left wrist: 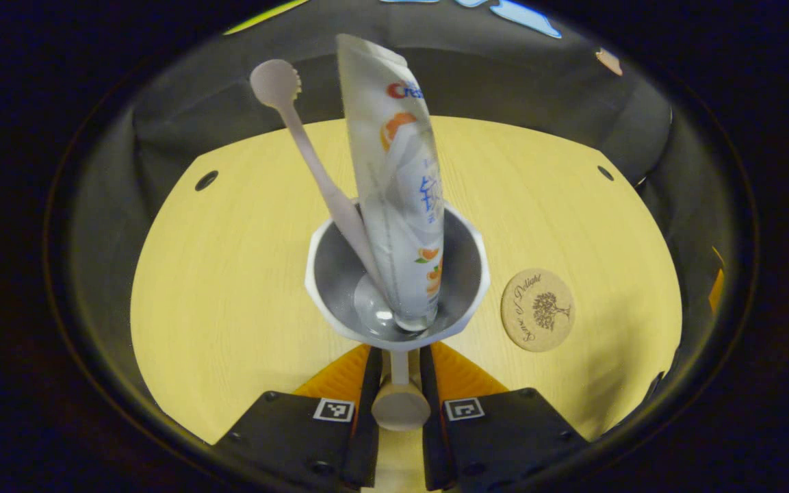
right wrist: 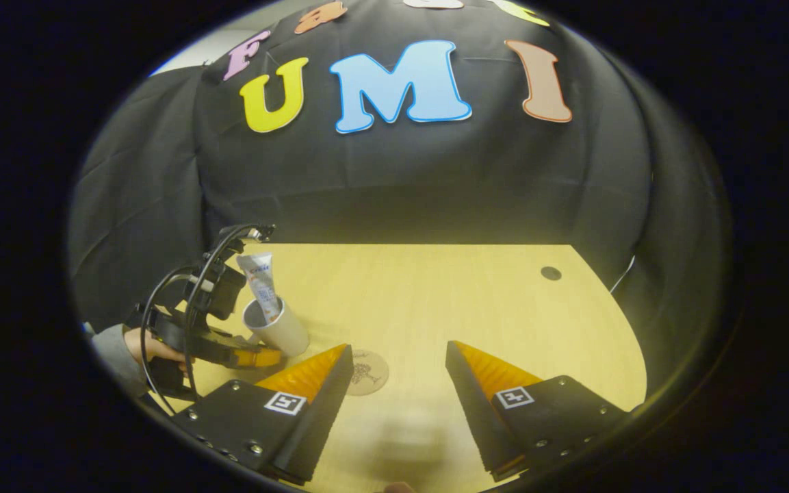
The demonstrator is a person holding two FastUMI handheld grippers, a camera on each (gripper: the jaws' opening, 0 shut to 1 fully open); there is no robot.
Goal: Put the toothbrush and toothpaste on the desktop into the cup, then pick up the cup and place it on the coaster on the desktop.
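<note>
At the near middle of the yellow worktop (left wrist: 230, 287), the white cup (left wrist: 466, 274) stands with both the toothbrush (left wrist: 312, 161) and the toothpaste (left wrist: 397, 192) already inside it, so the loading step looks done and the step in hand is the carry to the coaster (left wrist: 538, 309). The left gripper (left wrist: 399, 383) is clenched on the cup's handle, its two black fingers pressed to either side of it in the left gripper view. The right gripper (right wrist: 397, 383) hangs released, jaws wide apart with nothing between them, above the worktop near the coaster. Whether the cup is off the worktop yet I cannot tell. The next move, as I judge it, calls for lifting the cup level, carrying it sideways to the cork coaster lying just beside it, and setting it down centred. The cup's long axis is upright, mouth upward. The toothpaste stands nearly vertical, cap end down on the cup's floor and crimped end up; the toothbrush leans away from it, head uppermost, so a tilt in transit could tip either out.
</note>
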